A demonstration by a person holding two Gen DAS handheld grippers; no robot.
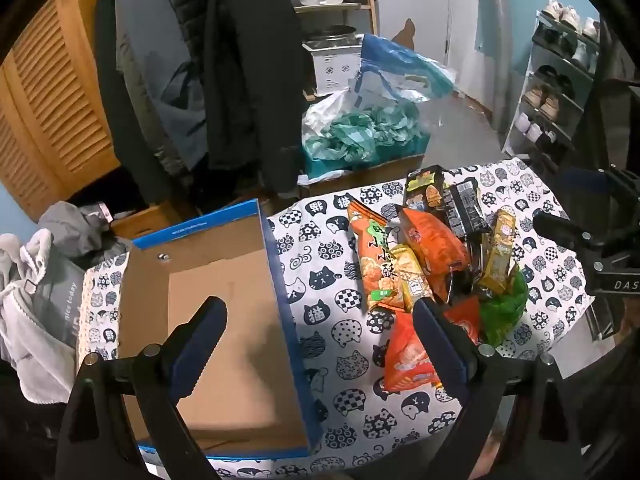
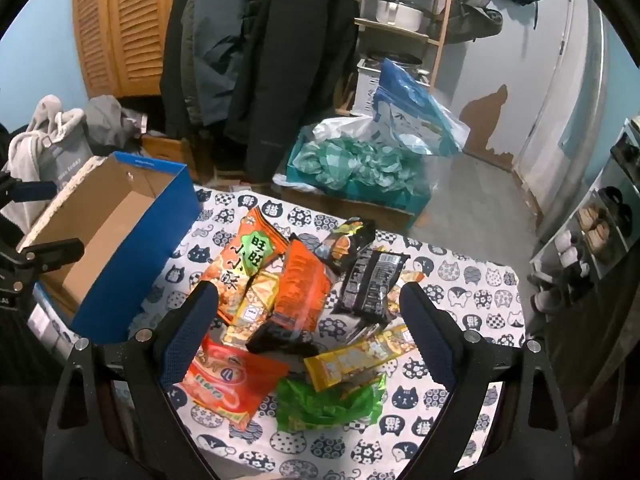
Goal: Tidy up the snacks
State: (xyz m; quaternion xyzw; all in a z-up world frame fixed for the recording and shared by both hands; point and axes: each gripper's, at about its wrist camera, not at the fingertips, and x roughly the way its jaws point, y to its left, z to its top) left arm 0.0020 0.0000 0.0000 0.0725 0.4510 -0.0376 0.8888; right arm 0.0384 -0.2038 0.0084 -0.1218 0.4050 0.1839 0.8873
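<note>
A cat-print cloth covers the table (image 2: 472, 280). On its left stands an open cardboard box (image 1: 224, 320), blue outside, plain brown inside, empty. To its right lies a loose heap of crinkly foil snack packets (image 2: 304, 296), with bare cloth between. The left gripper (image 1: 320, 316) hangs wide open over the box's right wall; the right gripper (image 2: 308, 304), also wide open, hovers over the heap, holding nothing.

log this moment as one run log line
left gripper: open, over box | right gripper: open, over snack pile | box: empty | held: nothing
</note>
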